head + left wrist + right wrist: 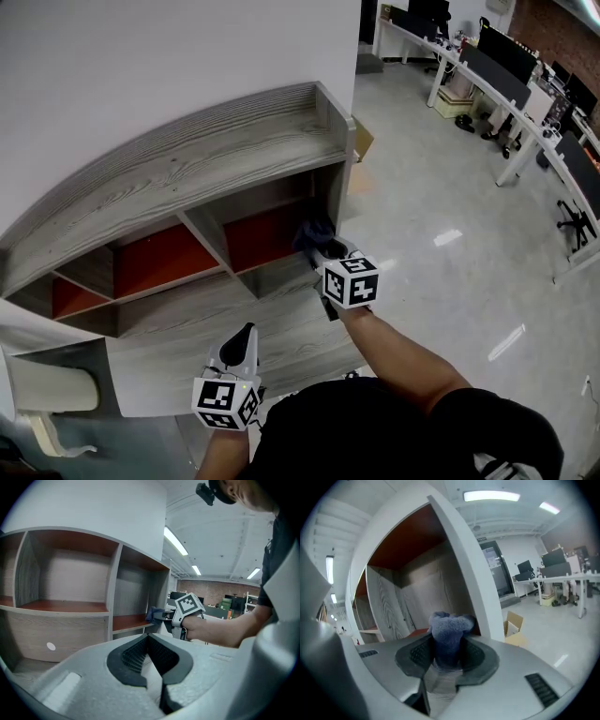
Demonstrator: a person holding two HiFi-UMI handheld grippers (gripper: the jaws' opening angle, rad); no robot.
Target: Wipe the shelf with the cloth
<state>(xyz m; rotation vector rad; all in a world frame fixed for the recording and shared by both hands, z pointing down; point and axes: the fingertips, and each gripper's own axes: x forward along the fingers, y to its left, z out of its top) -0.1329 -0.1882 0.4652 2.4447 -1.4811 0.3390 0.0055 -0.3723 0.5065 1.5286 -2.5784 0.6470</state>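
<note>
The shelf (187, 169) is a grey wood unit with red-backed compartments against the white wall. My right gripper (323, 251) is shut on a blue-grey fleecy cloth (449, 630), held at the mouth of the rightmost compartment (272, 234). The cloth (314, 234) shows dark at the compartment's right edge in the head view, and small and blue as the cloth (153, 615) in the left gripper view. My left gripper (246, 336) hangs back over the lower wooden ledge, its jaws shut with nothing between them (149, 644).
A cardboard box (361, 141) lies on the floor past the shelf's right end. Desks with monitors and chairs (511, 75) line the far right. A white rounded object (52, 389) sits at lower left below the ledge.
</note>
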